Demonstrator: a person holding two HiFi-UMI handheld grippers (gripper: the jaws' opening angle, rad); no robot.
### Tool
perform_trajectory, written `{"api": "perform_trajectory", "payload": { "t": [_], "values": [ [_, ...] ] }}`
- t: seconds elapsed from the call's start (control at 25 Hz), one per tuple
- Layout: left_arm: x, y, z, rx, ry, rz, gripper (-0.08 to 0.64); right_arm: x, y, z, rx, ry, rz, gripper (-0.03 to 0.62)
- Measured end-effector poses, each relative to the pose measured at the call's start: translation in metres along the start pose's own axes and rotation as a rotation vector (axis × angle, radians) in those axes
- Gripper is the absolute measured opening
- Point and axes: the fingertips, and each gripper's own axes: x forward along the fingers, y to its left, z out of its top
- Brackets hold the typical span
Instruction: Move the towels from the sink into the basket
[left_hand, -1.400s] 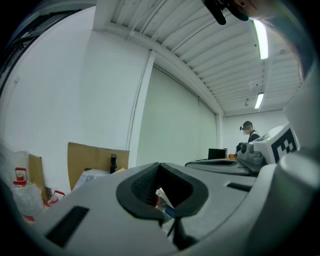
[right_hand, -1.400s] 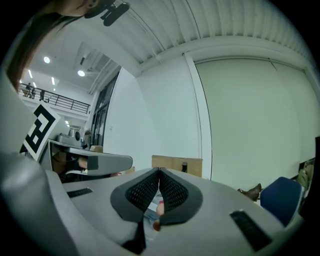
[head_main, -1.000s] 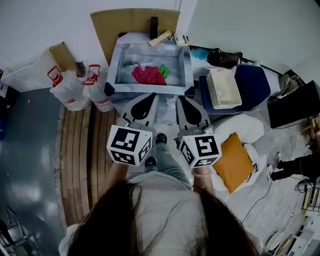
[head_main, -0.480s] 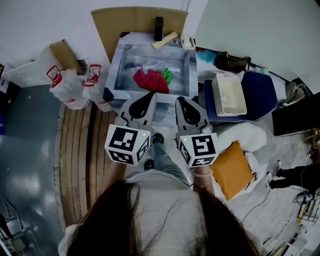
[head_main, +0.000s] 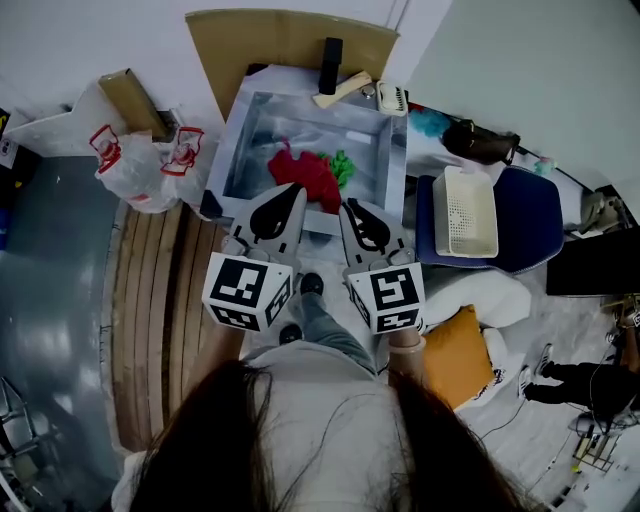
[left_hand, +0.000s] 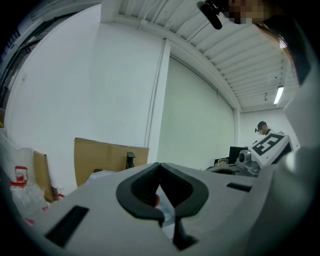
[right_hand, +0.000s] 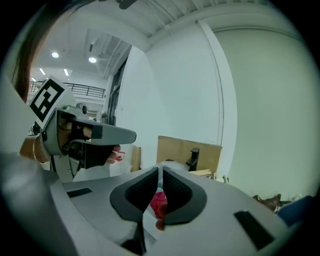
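While both hover at the sink (head_main: 392, 160) front, I read left gripper (head_main: 297, 190) and right gripper (head_main: 348, 206) pressed together, empty; red towel (head_main: 308, 178) and green towel (head_main: 343, 166) lie inside; red towel's near edge hidden behind the left jaws.

Both handheld units are pale grey plastic shells. The left gripper (head_main: 296, 190) and right gripper (head_main: 348, 207) each taper to a point and have a black teardrop-shaped inset on top. In the gripper views the jaw linings look matte black, and there are small dark rectangular slots in the grey casing. The left marker cube (head_main: 247, 291) and right marker cube (head_main: 386, 298) are white with chunky black square patterns. The person has long dark hair (head_main: 300, 450), a light grey top (head_main: 320, 375), grey trousers (head_main: 325, 322) and black shoes (head_main: 311, 284).
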Motion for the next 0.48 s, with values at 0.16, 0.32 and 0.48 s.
{"api": "perform_trajectory", "payload": {
  "t": [0.16,0.32,0.48],
  "values": [
    [0.02,0.019,-0.003,-0.014,0.007,0.025,0.008,0.029,-0.012,-0.009,-0.026,0.042,0.047,0.031],
    [0.037,0.032,-0.007,-0.019,0.017,0.043,0.008,0.053,-0.02,-0.021,-0.052,0.082,0.089,0.032],
    [0.053,0.04,-0.012,-0.028,0.027,0.049,0.008,0.073,-0.023,-0.032,-0.083,0.128,0.141,0.041]
  ]
}}
